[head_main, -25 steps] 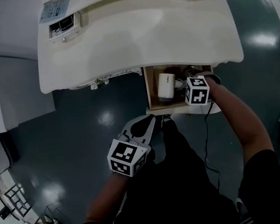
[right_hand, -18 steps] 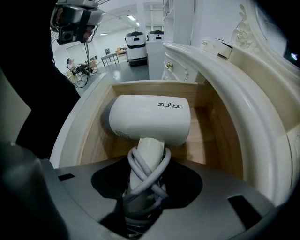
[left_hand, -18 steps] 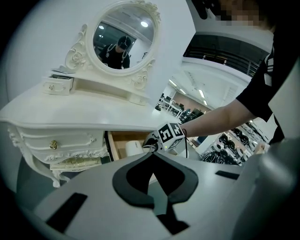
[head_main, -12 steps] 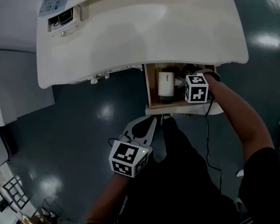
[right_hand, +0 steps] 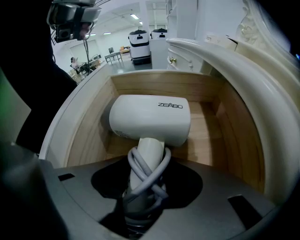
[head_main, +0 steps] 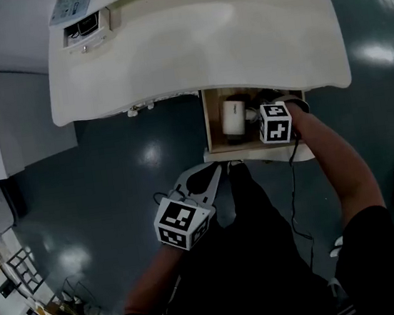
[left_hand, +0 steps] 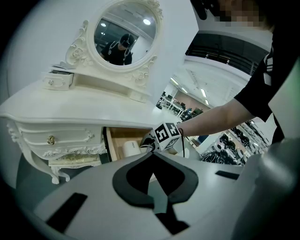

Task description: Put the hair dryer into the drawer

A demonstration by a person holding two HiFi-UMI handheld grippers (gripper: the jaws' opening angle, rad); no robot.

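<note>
1. The drawer is pulled out from under the white surface.
2. The hair dryer is already down inside the drawer. Its big white head looks like it lies on the wood bottom.
3. The right gripper has its jaws clamped on the handle, where the grey cord is wound round.
4. The left gripper hangs well away from the drawer. Its jaws are together and hold nothing.
5. I think most of the job is done. What is left is to let go of the handle and lift the right gripper out.
6. The drawer may then need a push to close it.
</note>
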